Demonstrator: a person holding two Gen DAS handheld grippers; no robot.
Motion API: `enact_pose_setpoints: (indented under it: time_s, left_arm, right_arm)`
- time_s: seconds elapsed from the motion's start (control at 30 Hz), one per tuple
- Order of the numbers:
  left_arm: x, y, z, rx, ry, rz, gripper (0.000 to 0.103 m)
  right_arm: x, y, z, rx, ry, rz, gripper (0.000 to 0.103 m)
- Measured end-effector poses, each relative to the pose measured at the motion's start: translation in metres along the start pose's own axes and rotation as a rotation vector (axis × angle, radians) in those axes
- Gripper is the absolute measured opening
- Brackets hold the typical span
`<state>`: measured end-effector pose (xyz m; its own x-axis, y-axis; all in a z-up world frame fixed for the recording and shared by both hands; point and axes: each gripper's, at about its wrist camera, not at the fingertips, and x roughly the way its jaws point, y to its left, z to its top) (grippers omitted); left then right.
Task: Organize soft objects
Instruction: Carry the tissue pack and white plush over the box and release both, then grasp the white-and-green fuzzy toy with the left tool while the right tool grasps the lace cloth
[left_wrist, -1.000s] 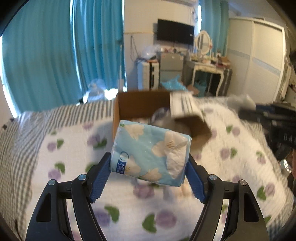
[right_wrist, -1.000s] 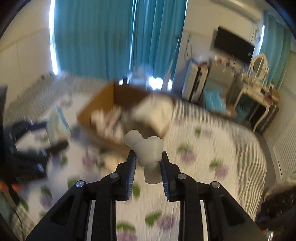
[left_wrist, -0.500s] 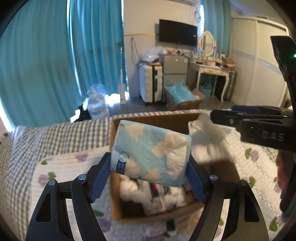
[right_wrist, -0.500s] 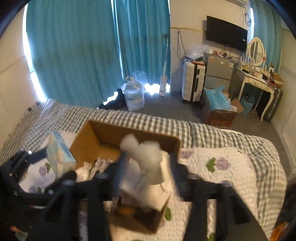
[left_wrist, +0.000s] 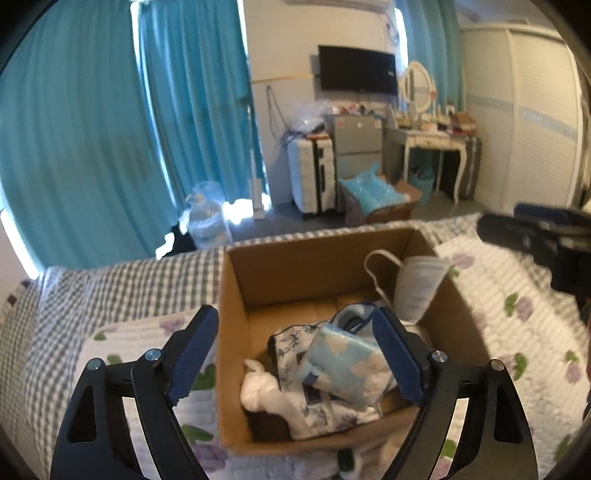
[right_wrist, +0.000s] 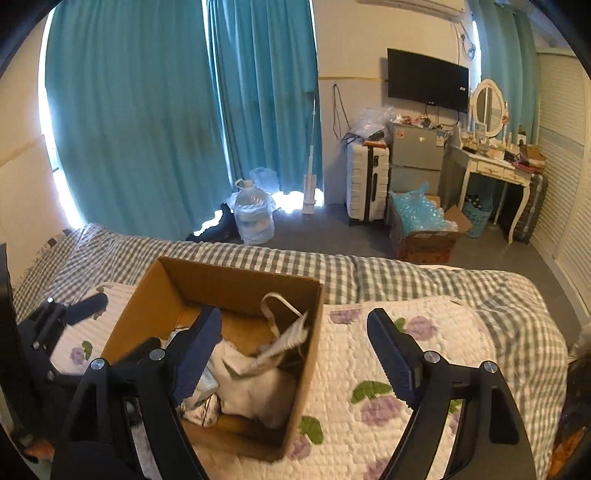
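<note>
Several soft items (left_wrist: 332, 369) in cardboard box (left_wrist: 236, 332)

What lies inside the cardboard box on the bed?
Inside the cardboard box: a blue tissue pack atop floral cloth, a white mask, white soft items. Things underneath are covered.

Left hand-held gripper (left_wrist: 295, 358): jaws spread wide, nothing between the fingers. Right hand-held gripper (right_wrist: 295, 350): jaws likewise wide apart, empty; both point forward and down.
</note>
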<state>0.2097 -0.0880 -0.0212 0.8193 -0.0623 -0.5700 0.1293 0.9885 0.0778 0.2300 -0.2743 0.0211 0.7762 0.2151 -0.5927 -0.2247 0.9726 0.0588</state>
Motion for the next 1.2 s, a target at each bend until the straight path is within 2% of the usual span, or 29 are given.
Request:
enact_pose_setpoints:
  time_s: [0.17,0.23,0.3,0.47,0.57,0.67,0.77,0.9,1.0,1.07,1.17,1.2]
  left_arm:
    - [-0.046,0.023,-0.001,-0.056,-0.041,0.002,0.088]
    - [-0.066,0.031,-0.006,-0.070,-0.067,-0.013,0.096]
    - [-0.086,0.035,-0.015,-0.072,-0.101,-0.021,0.099]
    - [-0.106,0.045,-0.045,-0.082,-0.092,-0.005,0.100]
    - [-0.102,0.048,-0.065,-0.097,-0.082,0.015,0.100]
    - [-0.090,0.045,-0.093,-0.070,-0.089,0.043,0.100]
    - [-0.064,0.041,-0.118,-0.039,-0.027,0.053,0.100]
    - [-0.037,0.038,-0.142,-0.039,0.064,0.014,0.100]
    - [-0.025,0.035,-0.151,-0.017,0.119,0.032,0.100]
    - [-0.022,0.035,-0.153,-0.018,0.137,0.052,0.100]
    - [-0.021,0.039,-0.156,-0.052,0.148,0.045,0.100]
    - [-0.021,0.040,-0.158,-0.056,0.148,0.044,0.100]
  right_arm:
    - [-0.048,0.011,-0.005,-0.047,-0.048,-0.023,0.082]
    - [-0.068,0.019,-0.009,-0.061,-0.059,-0.014,0.085]
    - [-0.082,0.028,-0.017,-0.081,-0.061,-0.005,0.085]
    - [-0.088,0.057,-0.054,-0.136,-0.046,0.020,0.085]
    - [-0.069,0.068,-0.084,-0.127,0.003,0.048,0.085]
    - [-0.037,0.070,-0.113,-0.094,0.081,0.066,0.085]
    - [-0.001,0.078,-0.138,-0.123,0.156,0.064,0.085]
    - [0.034,0.083,-0.170,-0.111,0.242,0.108,0.085]
    - [0.054,0.087,-0.185,-0.114,0.312,0.117,0.085]
    - [0.066,0.091,-0.190,-0.122,0.345,0.134,0.081]
    - [0.077,0.094,-0.196,-0.133,0.383,0.139,0.064]
    - [0.078,0.095,-0.198,-0.143,0.389,0.130,0.054]
